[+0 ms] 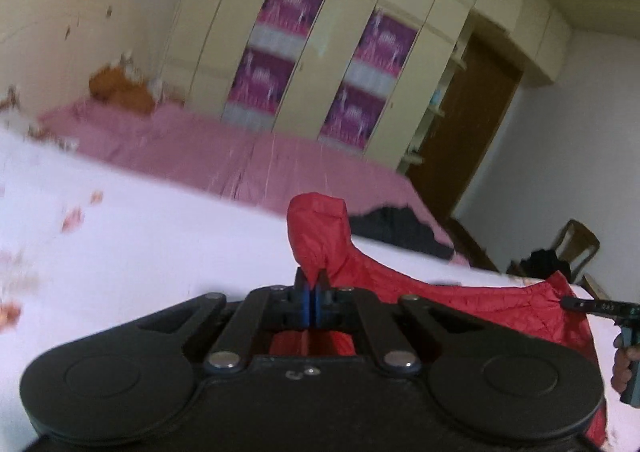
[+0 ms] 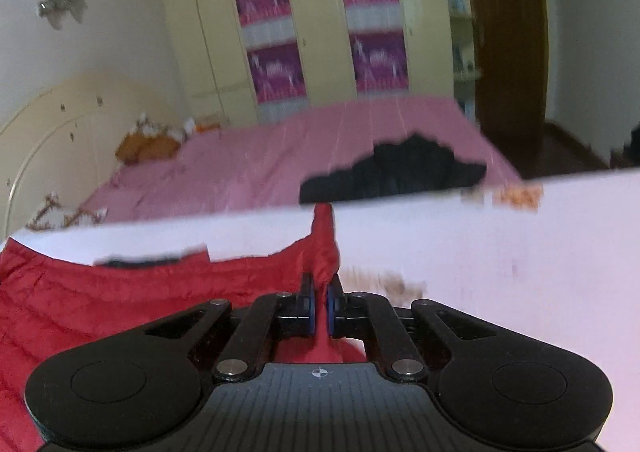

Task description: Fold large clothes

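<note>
A red quilted jacket is held up over a white sheet on the bed. My left gripper is shut on a bunched edge of the jacket, which rises in a peak above the fingertips. My right gripper is shut on another edge of the jacket, with red cloth pinched between the blue pads. The right gripper also shows in the left wrist view at the far right, gripping the stretched edge. The jacket spans between both grippers.
A pink bedspread covers the far part of the bed. A dark garment lies on it. Orange plush toys sit by the headboard. Cream wardrobes, a brown door and a wooden chair stand behind.
</note>
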A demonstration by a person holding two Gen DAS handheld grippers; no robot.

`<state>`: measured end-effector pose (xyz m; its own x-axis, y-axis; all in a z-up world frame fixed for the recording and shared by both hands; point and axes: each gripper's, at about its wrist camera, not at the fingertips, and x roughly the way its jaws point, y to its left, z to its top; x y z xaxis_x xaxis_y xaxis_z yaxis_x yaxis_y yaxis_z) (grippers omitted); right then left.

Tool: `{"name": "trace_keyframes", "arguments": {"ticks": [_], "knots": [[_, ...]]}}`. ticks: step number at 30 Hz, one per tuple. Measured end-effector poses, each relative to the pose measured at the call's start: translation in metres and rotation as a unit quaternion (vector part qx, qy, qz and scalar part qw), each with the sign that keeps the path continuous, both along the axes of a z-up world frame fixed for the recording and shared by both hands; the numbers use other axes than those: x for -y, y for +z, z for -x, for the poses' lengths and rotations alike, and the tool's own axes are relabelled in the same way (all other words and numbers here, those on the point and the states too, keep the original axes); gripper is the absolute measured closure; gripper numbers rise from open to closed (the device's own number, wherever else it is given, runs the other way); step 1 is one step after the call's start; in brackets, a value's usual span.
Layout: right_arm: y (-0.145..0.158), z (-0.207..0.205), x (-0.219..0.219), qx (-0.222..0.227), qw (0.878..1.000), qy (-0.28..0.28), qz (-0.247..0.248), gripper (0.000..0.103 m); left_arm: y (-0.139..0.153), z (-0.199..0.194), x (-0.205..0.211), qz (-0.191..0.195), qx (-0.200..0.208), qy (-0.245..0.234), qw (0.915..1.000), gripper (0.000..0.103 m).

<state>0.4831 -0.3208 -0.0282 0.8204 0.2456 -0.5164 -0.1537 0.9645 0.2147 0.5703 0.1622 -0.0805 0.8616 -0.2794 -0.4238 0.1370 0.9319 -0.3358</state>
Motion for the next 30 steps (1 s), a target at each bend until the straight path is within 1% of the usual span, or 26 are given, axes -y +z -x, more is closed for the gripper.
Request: {"name": "trace_keyframes", "arguments": {"ticks": [1, 3, 5, 6, 8, 10, 12, 15, 17, 18, 19, 20, 21, 23, 24, 25, 26, 28, 29, 30], "knots": [[0.001, -0.004, -0.002, 0.006, 1.0, -0.004, 0.003, 0.098, 0.0, -0.004, 0.002, -0.008, 0.0, 0.004, 1.0, 0.101], [-0.005, -0.017, -0.008, 0.002, 1.0, -0.016, 0.018, 0.098, -0.009, -0.021, 0.008, -0.03, -0.028, 0.012, 0.9991, 0.101], [-0.021, -0.034, -0.014, -0.027, 0.999, -0.02, 0.033, 0.098, -0.024, -0.039, 0.01, -0.046, -0.068, 0.018, 0.9964, 0.101], [-0.033, -0.044, -0.018, -0.049, 0.997, -0.022, 0.051, 0.098, -0.034, -0.047, 0.01, -0.048, -0.087, 0.022, 0.9948, 0.101], [-0.055, -0.056, -0.02, -0.093, 0.993, -0.017, 0.072, 0.098, -0.051, -0.057, 0.007, -0.039, -0.124, 0.02, 0.9914, 0.1], [-0.077, -0.062, -0.021, -0.13, 0.988, -0.013, 0.086, 0.098, -0.059, -0.058, 0.008, -0.037, -0.135, 0.019, 0.99, 0.1], [-0.084, -0.061, -0.02, -0.126, 0.988, -0.015, 0.085, 0.098, -0.061, -0.057, 0.011, -0.043, -0.136, 0.018, 0.9897, 0.1], [-0.087, -0.062, -0.019, -0.127, 0.988, -0.017, 0.085, 0.098, -0.065, -0.058, 0.012, -0.05, -0.142, 0.01, 0.9885, 0.099], [-0.086, -0.063, -0.018, -0.135, 0.987, -0.017, 0.083, 0.097, -0.061, -0.059, 0.008, -0.048, -0.147, 0.008, 0.9879, 0.096], [-0.081, -0.064, -0.016, -0.14, 0.987, -0.023, 0.078, 0.09, -0.062, -0.06, 0.008, -0.049, -0.147, 0.012, 0.9878, 0.081], [-0.074, -0.063, -0.013, -0.14, 0.987, -0.034, 0.077, 0.076, -0.059, -0.058, 0.007, -0.055, -0.147, 0.027, 0.9873, 0.057], [-0.065, -0.055, -0.01, -0.124, 0.989, -0.041, 0.068, 0.043, -0.054, -0.052, 0.007, -0.061, -0.138, 0.042, 0.9876, 0.045], [-0.053, -0.044, -0.008, -0.105, 0.992, -0.041, 0.056, 0.039, -0.044, -0.039, 0.007, -0.066, -0.115, 0.058, 0.9895, 0.032], [-0.035, -0.022, -0.011, -0.09, 0.995, -0.019, 0.036, 0.04, -0.026, -0.015, 0.009, -0.068, -0.085, 0.062, 0.9922, 0.034], [-0.026, -0.008, -0.017, -0.075, 0.997, -0.002, 0.035, 0.04, -0.017, -0.001, 0.016, -0.062, -0.076, 0.045, 0.9942, 0.036], [-0.02, 0.006, -0.027, -0.063, 0.997, 0.02, 0.036, 0.04, -0.012, 0.009, 0.027, -0.06, -0.069, 0.018, 0.9957, 0.037], [-0.017, 0.017, -0.039, -0.056, 0.997, 0.049, 0.034, 0.04, -0.01, 0.015, 0.04, -0.065, -0.064, -0.01, 0.9958, 0.037], [-0.017, 0.024, -0.068, -0.055, 0.994, 0.09, 0.035, 0.04, -0.012, 0.016, 0.077, -0.088, -0.073, -0.066, 0.9912, 0.037], [-0.019, 0.023, -0.082, -0.057, 0.992, 0.111, 0.036, 0.04, -0.017, 0.01, 0.095, -0.099, -0.084, -0.089, 0.9876, 0.037], [-0.023, 0.02, -0.097, -0.062, 0.989, 0.128, 0.041, 0.04, -0.024, 0.006, 0.108, -0.111, -0.094, -0.1, 0.9844, 0.039]]}}
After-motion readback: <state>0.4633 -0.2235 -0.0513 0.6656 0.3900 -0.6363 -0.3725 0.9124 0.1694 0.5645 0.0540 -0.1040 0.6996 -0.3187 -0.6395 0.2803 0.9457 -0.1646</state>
